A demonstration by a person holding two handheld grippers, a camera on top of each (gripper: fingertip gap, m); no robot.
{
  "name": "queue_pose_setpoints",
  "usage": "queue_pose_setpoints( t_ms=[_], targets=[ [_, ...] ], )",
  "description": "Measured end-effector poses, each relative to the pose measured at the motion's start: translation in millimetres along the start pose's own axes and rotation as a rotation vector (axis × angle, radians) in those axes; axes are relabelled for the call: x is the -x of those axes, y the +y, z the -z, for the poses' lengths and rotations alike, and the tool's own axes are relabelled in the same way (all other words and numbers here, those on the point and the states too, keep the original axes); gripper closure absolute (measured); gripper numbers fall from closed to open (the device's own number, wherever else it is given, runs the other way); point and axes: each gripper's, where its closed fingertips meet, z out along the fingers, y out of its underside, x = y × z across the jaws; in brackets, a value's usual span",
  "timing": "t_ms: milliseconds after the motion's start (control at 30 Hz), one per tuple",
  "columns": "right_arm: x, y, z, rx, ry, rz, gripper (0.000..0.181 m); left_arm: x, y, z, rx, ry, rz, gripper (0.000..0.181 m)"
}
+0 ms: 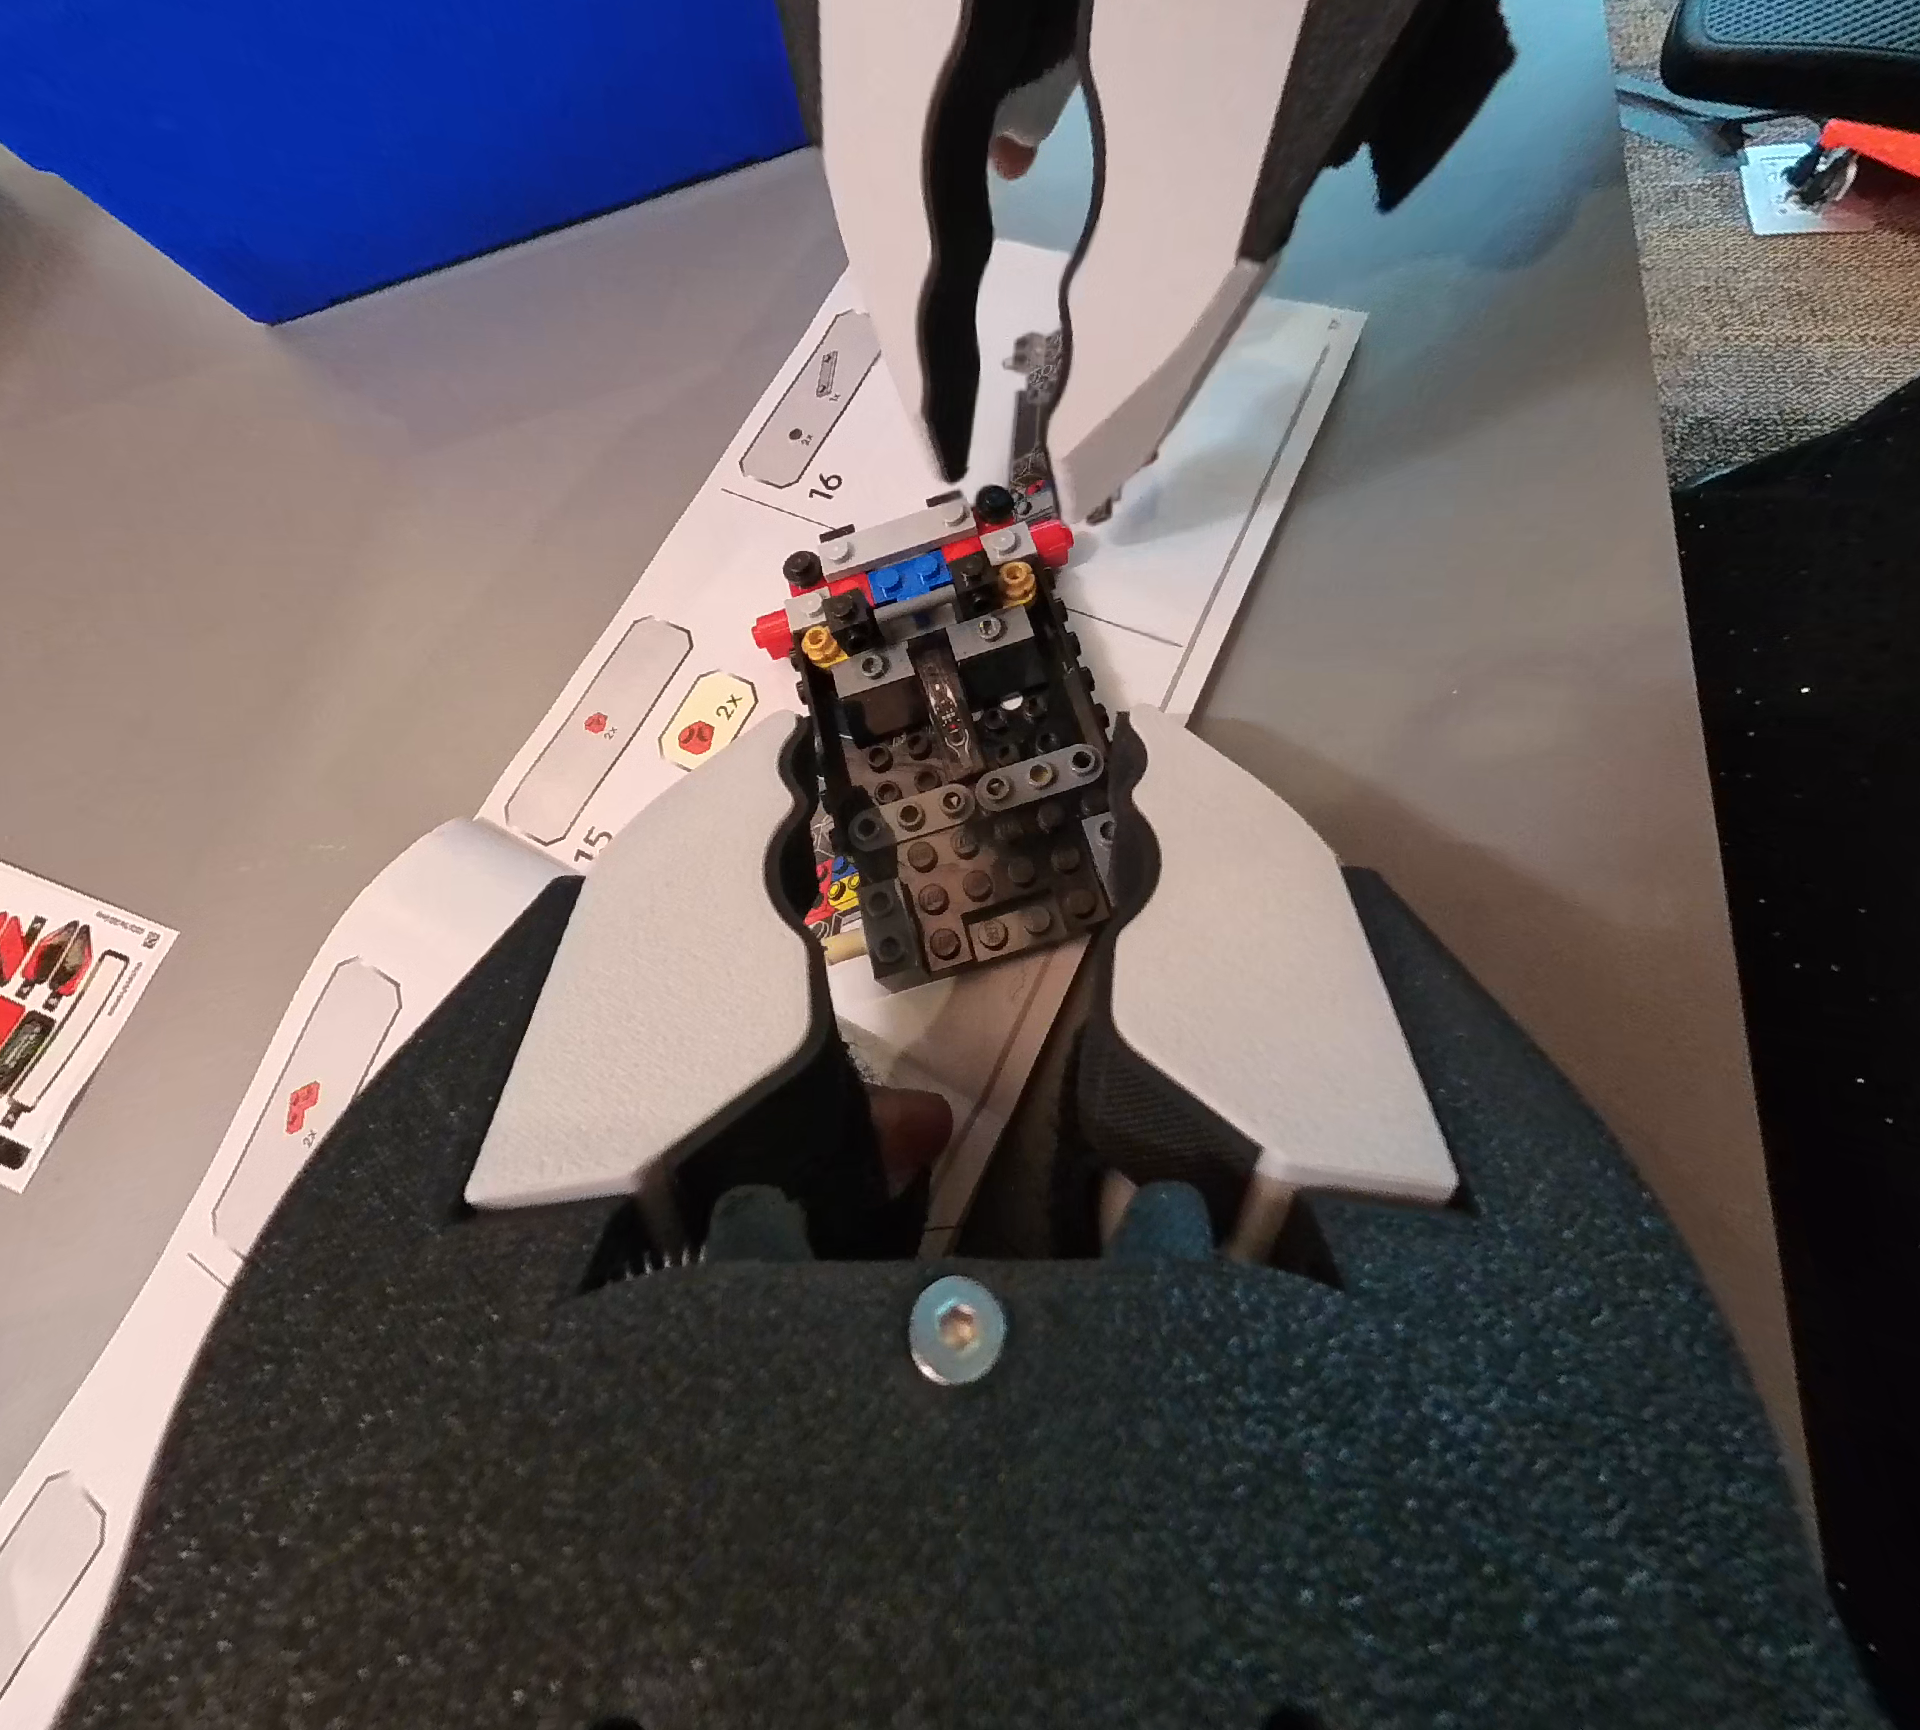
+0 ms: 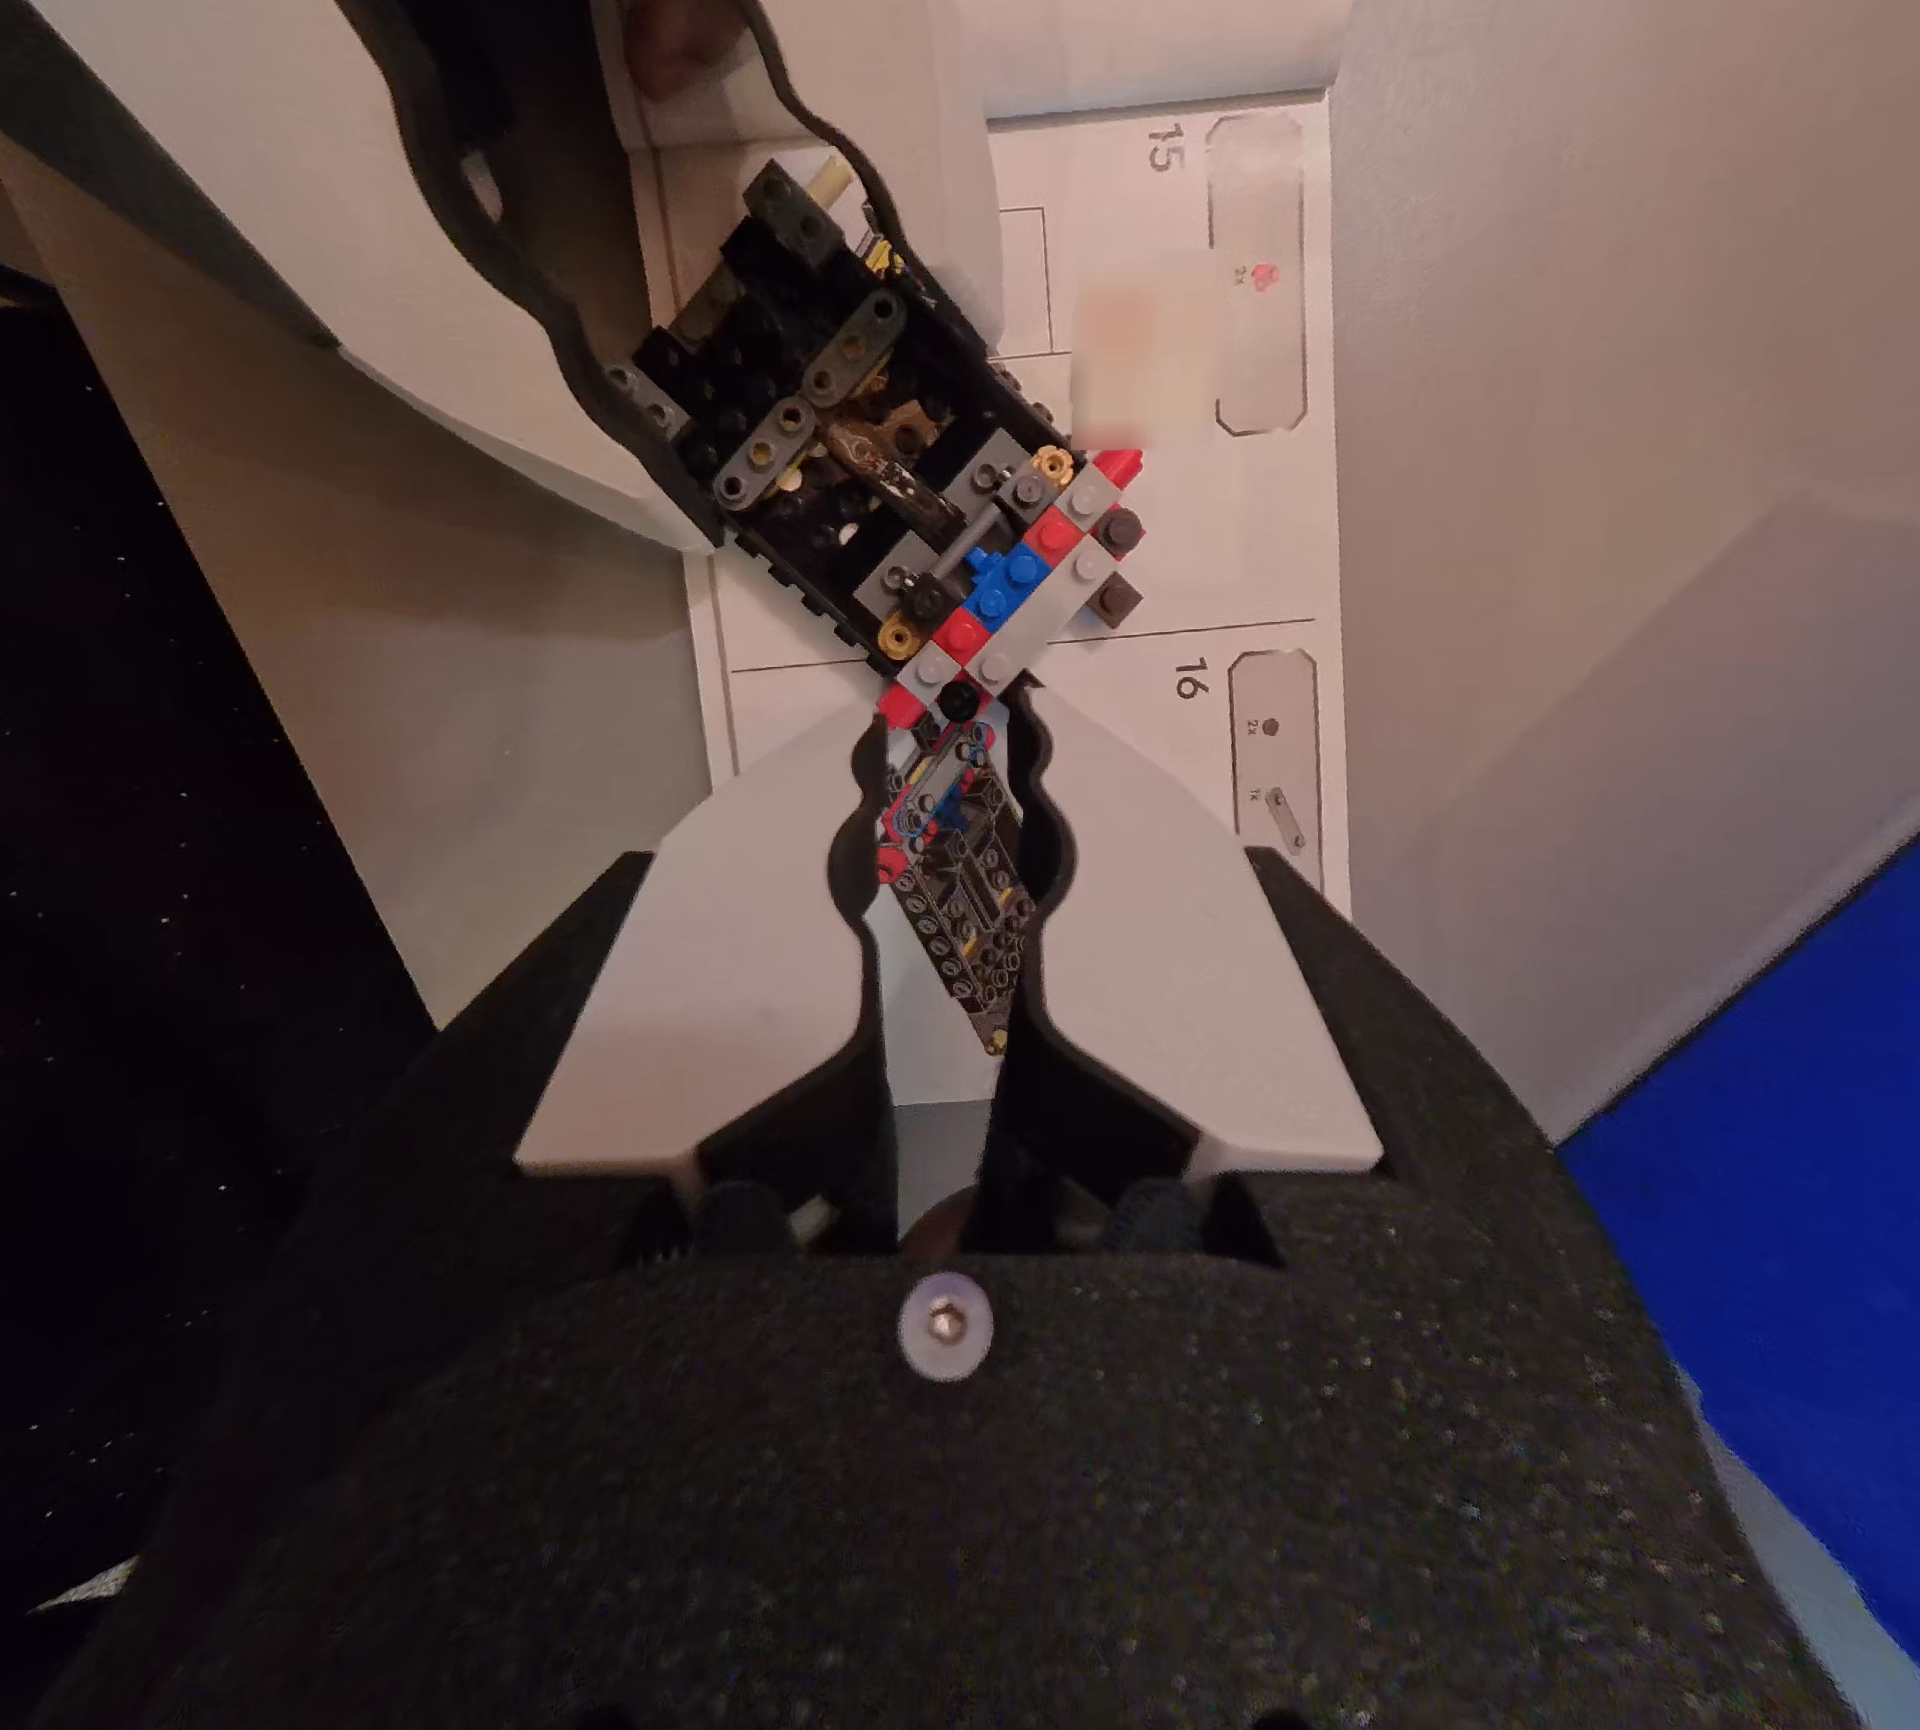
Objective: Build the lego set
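1. Partly built lego model [image 1: 951, 745], mostly black studded plates with grey perforated beams, a red, blue and grey brick row at its far end and small gold round studs; centre of the left wrist view, upper centre of the right wrist view [image 2: 894, 485]. It sits over the open instruction booklet.
2. Left gripper [image 1: 961, 807], white fingers with black wavy inner pads on a black textured body; lower centre of the left wrist view, upper left of the right wrist view [image 2: 665, 309]. Its fingers are clamped on the two long sides of the model's near end.
3. Right gripper [image 2: 951, 724], same build; lower centre of the right wrist view, entering from the top of the left wrist view [image 1: 997, 475]. Its fingers stand slightly apart, tips at the model's red-and-grey end beside a black round stud [image 2: 957, 698]; whether they touch it cannot be told.
4. Instruction booklet [image 1: 1226, 558], white paper with printed step panels and part pictures; it runs diagonally under the model, lying on the table.
5. Sticker sheet [image 1: 62, 1005], white with red and black shapes; left edge of the left wrist view.
6. Grey table top [image 1: 364, 537], smooth; under everything.
7. Blue box [image 1: 364, 18], large; upper left of the left wrist view.
8. Black mesh office chair [image 1: 1808, 28]; upper right, on grey carpet.
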Motion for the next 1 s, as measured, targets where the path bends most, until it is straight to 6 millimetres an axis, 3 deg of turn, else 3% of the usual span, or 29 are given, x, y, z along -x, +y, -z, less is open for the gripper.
queue_pose_setpoints(
  t_ms=[167, 400, 1000],
  targets=[
    [-5, 4, 12, -0.122, -0.097, -0.192, 0.155, 1, 0, 0, -0.002, -0.008, 0.005, 0.122],
    [-7, 27, 28, -0.253, -0.195, -0.422, 0.142, 1, 4, -2, 0.063, -0.021, 0.047, 0.106],
    [7, 37, 38, -0.305, -0.18, -0.414, 0.139, -3, 10, -9, 0.157, 0.0, 0.189, 0.113]
  ],
)
